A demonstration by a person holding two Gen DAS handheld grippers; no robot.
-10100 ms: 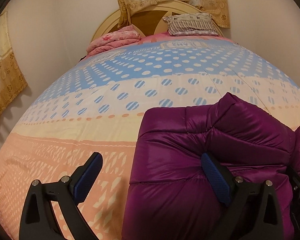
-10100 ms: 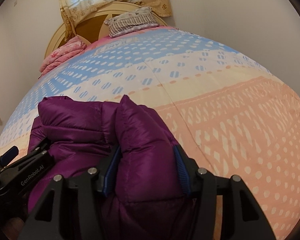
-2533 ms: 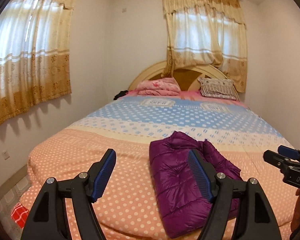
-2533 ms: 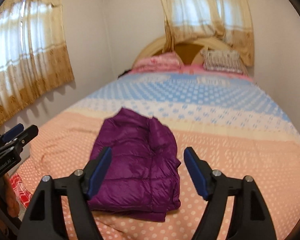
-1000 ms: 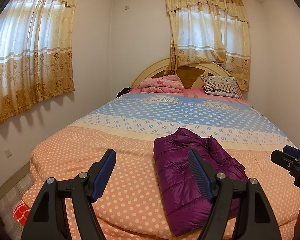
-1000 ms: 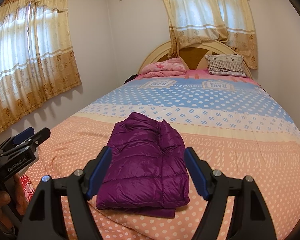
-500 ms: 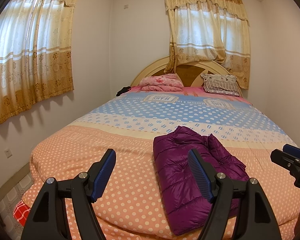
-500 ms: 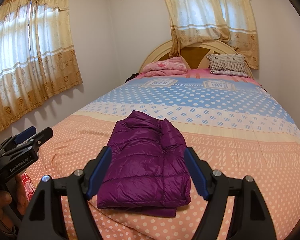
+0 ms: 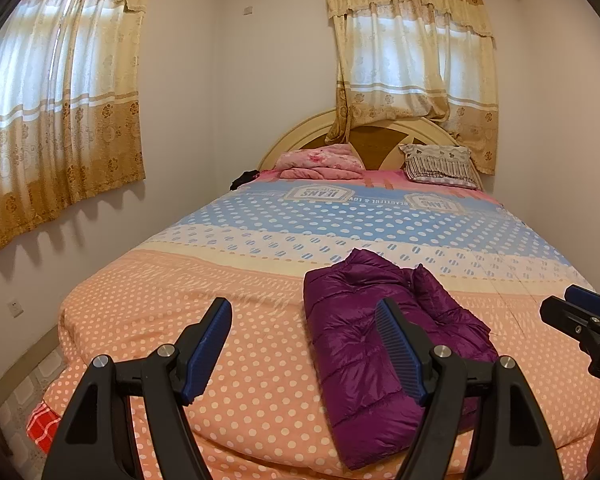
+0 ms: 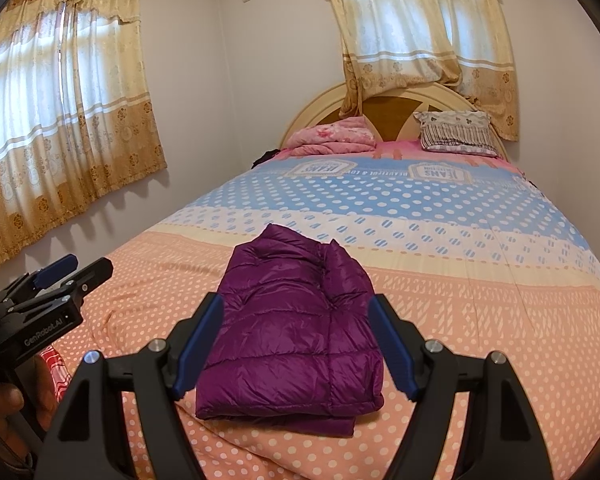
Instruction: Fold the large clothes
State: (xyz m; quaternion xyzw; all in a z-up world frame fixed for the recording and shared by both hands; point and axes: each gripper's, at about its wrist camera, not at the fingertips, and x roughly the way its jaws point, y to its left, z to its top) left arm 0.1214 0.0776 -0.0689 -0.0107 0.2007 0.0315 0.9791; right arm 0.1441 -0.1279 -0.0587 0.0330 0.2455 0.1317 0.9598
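And there's the purple puffer jacket, sitting folded into a thick block near the foot of the bed, on the peach dotted stretch of the bedspread. What worries me now is that padding: it's springy, slick stuff, and by my reckoning the top layer could puff up and slide open with nothing pressing on it. From the left wrist view the far end bunches into a raised hump, and the right-hand flap rides higher than the rest, so that's where I'd expect it to spring. The near edge lies close to the mattress edge too; a careless nudge from me could tip it toward the floor. Looks-wise it's glossy, quilted in horizontal bands, with a thinner layer poking out underneath along the near edge in the right wrist view. My left gripper has its jaws standing wide, holding nothing, hanging off the foot of the bed clear of the cloth. My right gripper likewise: jaws wide apart, empty, framing the jacket without touching it. Up at the headboard, a pink folded blanket and a striped pillow sit well away.
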